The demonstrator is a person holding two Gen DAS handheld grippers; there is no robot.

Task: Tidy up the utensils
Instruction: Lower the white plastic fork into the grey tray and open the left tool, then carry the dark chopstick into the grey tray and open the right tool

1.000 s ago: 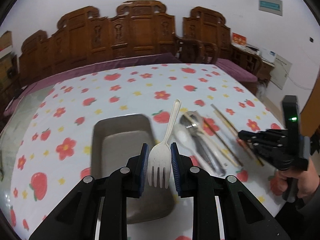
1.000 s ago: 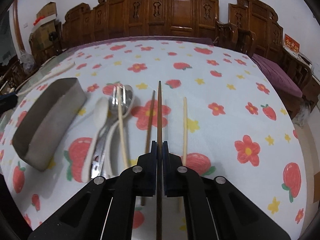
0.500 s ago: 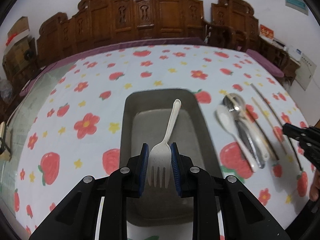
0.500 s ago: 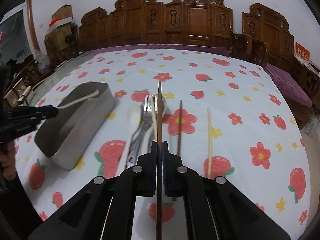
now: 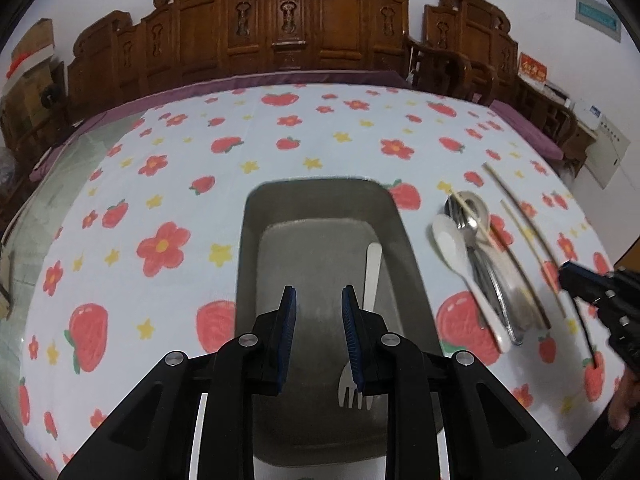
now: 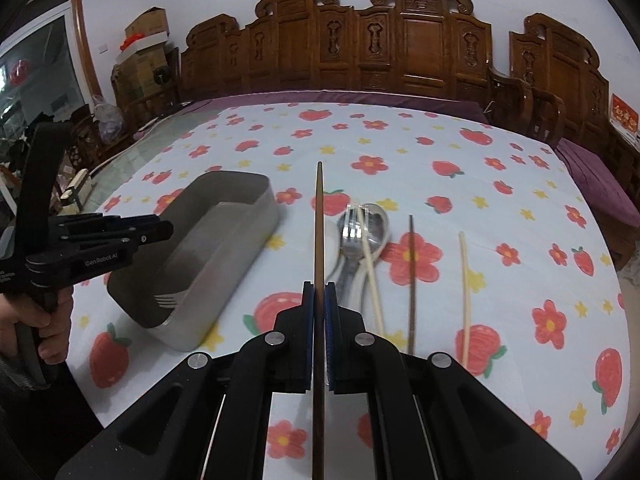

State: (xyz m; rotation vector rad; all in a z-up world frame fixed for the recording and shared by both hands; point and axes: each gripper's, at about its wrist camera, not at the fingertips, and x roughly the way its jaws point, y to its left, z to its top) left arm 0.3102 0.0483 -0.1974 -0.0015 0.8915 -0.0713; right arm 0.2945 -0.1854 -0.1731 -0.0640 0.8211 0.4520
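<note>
Utensils lay on the strawberry-print surface (image 5: 280,148) beside a grey metal tray (image 5: 320,208), over which the left gripper (image 5: 318,332) hovered with jaws apart and nothing between them, the white fork (image 5: 370,280) lying inside, while the right gripper (image 6: 319,332) clamped a dark chopstick (image 6: 319,224).

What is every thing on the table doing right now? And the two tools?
left tool: open, over the tin.
right tool: shut on dark chopstick.
white fork: lying inside metal tin.
white spoon, metal spoon, metal fork: piled on the cloth.
pale chopstick: flat on the cloth.
</note>
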